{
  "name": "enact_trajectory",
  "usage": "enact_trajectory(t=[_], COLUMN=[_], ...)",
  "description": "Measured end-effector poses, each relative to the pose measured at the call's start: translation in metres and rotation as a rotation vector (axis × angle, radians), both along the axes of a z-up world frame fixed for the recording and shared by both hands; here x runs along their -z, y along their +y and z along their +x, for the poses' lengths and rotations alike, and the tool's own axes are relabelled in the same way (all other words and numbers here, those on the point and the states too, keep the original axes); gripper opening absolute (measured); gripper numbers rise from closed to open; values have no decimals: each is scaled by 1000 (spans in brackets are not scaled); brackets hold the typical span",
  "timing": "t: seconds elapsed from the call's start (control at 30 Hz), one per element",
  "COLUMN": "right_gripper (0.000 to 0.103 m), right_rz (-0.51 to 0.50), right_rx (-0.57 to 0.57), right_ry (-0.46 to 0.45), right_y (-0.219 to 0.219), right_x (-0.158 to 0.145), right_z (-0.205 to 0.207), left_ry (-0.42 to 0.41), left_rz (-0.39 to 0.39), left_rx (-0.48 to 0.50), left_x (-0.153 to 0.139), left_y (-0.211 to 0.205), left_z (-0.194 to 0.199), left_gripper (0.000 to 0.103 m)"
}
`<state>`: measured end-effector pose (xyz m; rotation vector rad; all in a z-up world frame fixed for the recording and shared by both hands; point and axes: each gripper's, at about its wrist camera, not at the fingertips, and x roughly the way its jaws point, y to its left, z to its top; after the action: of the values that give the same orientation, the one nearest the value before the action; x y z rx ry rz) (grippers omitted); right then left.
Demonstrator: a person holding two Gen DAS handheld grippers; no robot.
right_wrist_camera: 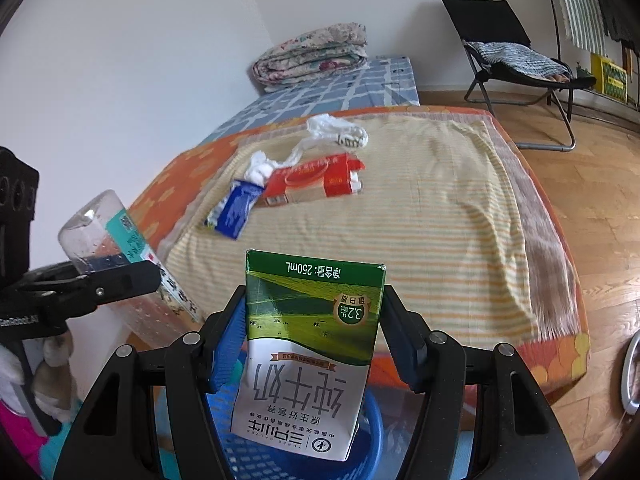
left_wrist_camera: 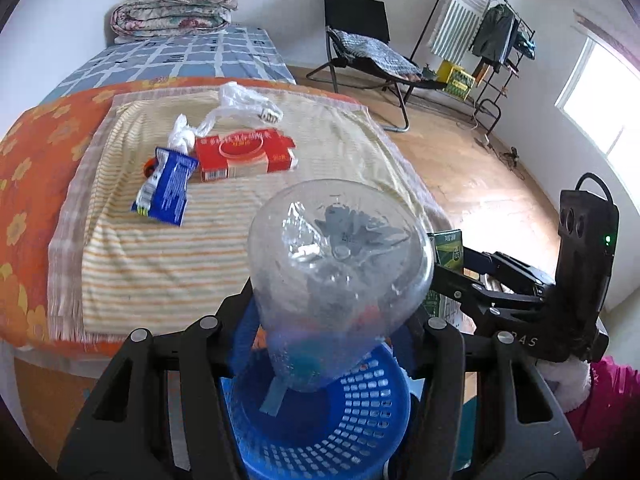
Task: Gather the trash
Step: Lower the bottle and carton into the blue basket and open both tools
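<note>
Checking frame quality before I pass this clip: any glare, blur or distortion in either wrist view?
Left wrist view: window blown out, glare on the wood floor, clear plastic bottle close and soft at its lower end. Right wrist view: even light, milk carton print sharp, striped blanket slightly smeared. Both bend straight lines, corners dark.

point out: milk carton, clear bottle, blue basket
milk carton (right_wrist_camera: 316,312), right wrist view, green front panel.
clear bottle (left_wrist_camera: 340,256), left wrist view, its base.
blue basket (left_wrist_camera: 352,412), left wrist view, perforated wall.
</note>
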<state>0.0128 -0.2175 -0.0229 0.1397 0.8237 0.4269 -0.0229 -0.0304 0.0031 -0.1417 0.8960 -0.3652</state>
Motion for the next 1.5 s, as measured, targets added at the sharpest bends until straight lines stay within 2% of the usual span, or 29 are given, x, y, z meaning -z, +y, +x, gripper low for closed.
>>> enact_trajectory(t=[0.73,1.23,1.27,1.4,1.5], right_gripper=[63,65,65,65,66], right_rz=[-49,-47,-43,-24,-27], right_rx=[-80,-70,-68,-52,-59], right_ry=[142,237,243,274,284], right_y=[15,16,15,12,14], right_x=[54,70,70,74,76], right_z=[-39,-38,-38,-35,-34], left_ry=[132,189,196,186,189], left_rz=[68,92,91,90,89], left_rx=[-8,11,13,9,7], left_x=[59,75,77,76,76], left_y=[-4,-7,-8,-7,-7], left_z=[-41,-42,-42,-43,-43], left_gripper=[58,58,58,72,73])
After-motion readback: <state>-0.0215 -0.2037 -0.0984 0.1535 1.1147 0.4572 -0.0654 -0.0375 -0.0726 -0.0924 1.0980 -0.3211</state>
